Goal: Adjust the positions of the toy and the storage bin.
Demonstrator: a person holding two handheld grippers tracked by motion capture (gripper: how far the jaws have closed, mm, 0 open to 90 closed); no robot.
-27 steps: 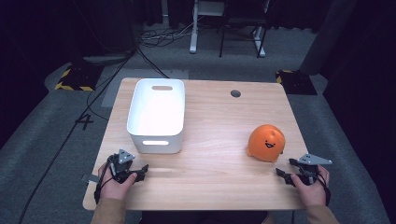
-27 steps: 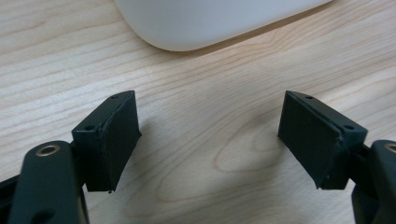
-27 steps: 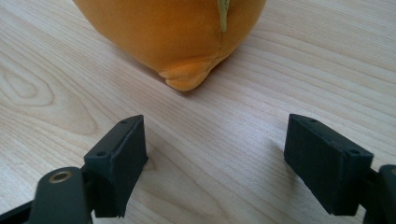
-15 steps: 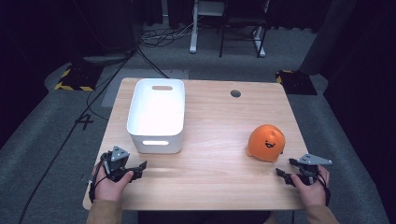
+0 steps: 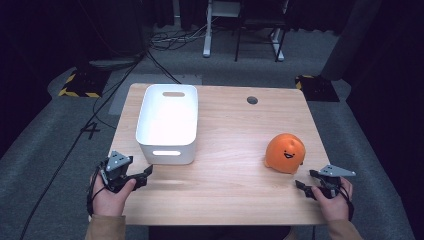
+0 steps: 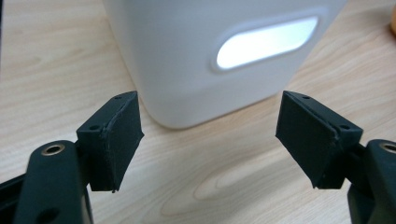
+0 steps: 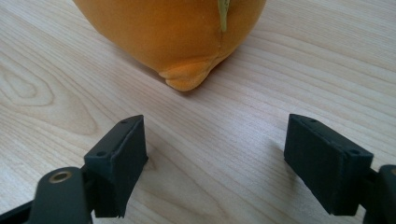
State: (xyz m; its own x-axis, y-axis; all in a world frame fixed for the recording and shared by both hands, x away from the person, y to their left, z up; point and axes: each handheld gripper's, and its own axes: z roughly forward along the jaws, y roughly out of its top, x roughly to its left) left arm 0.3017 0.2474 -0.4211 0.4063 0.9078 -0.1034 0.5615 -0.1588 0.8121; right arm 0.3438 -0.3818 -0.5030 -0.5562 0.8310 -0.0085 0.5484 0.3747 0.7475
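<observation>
So both claws sit low at the near edge of the table (image 5: 225, 165), each aimed at its own thing, prob. staged for a pick.

Left claw (image 5: 142, 176) is released, jaws wide w/ nothing between them; in the left gripper view it looks straight at the near end wall of the white bin (image 5: 167, 120), close but not touching. The bin stands upright on the left half of the table, handle slot facing the claw, which gives an easy spot to grab or steady it.

Right claw (image 5: 305, 181) is also released and empty, just beside the orange plush toy (image 5: 285, 152), which rests on the right half of the table, well apart from the bin. Its smiling face is turned toward the person.

My guess: toy goes into bin, left claw holding the bin steady.

Writing/labels: none readable on the bin, toy or claws; just the stitched face.
</observation>
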